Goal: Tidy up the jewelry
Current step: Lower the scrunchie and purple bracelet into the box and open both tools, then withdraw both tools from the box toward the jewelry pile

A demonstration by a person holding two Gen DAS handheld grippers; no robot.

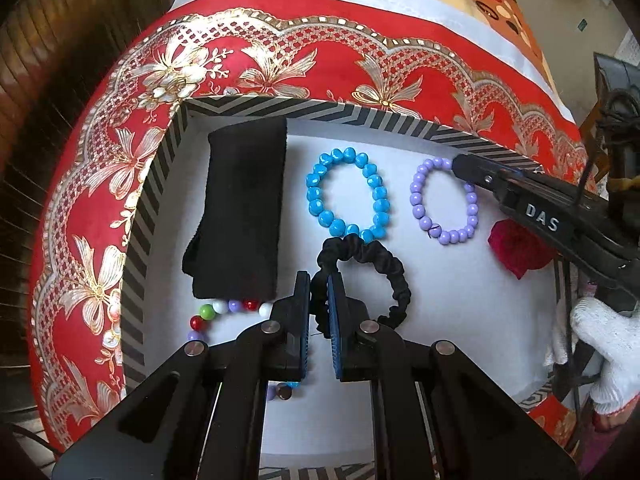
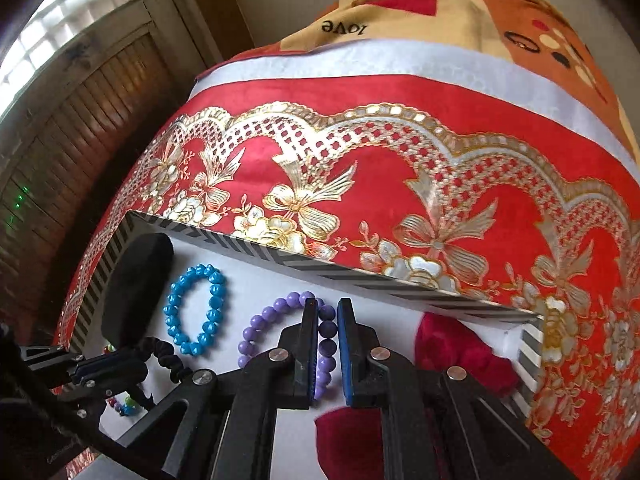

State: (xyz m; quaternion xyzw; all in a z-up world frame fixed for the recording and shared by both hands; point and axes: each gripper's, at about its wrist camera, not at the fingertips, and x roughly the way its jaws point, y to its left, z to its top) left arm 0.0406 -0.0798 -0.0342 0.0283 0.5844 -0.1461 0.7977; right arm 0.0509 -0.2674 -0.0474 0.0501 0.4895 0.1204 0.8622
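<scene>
A white-lined box with a black-and-white striped rim (image 1: 360,114) holds the jewelry. My left gripper (image 1: 319,280) is shut on a black scrunchie (image 1: 394,276), whose loop trails to the right over the box floor. My right gripper (image 2: 327,305) is shut on the far side of a purple bead bracelet (image 2: 256,324), with beads between its pads. From the left wrist view, the right gripper (image 1: 459,162) reaches in from the right to the purple bracelet (image 1: 416,204). A blue bead bracelet (image 1: 348,194) lies flat between a black velvet pad (image 1: 240,212) and the purple one.
A mixed-colour bead string (image 1: 224,306) lies partly under my left gripper. Red fabric pieces (image 2: 460,352) sit at the box's right end. The box rests on a red and gold cloth (image 2: 400,160). A white-gloved hand (image 1: 608,352) holds the right tool.
</scene>
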